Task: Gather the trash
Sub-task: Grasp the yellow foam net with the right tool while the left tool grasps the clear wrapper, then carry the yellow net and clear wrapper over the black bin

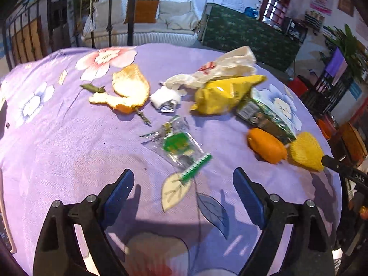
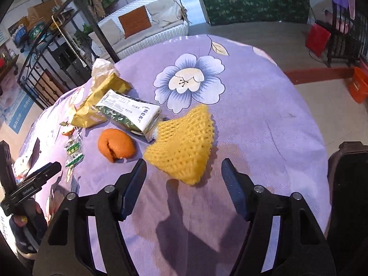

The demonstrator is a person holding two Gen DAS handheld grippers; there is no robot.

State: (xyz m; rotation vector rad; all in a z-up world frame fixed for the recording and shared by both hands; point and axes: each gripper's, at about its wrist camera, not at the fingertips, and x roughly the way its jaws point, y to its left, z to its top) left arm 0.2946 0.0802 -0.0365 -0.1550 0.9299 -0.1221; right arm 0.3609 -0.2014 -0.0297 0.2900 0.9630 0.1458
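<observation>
Left wrist: left gripper [image 1: 183, 184] spread, empty, above the clear wrapper [image 1: 179, 147] mid-table [image 1: 57, 138]; thin, slippery, so pinch its green edge.

Right wrist: right gripper [image 2: 184, 174] spread, empty, before the foam net [image 2: 181, 146] mid-table; light, squashy, grip anywhere.

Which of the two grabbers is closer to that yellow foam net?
Right. The right gripper hangs open just short of the yellow foam net. The left gripper is open over the clear wrapper, the net off to its side.
</observation>
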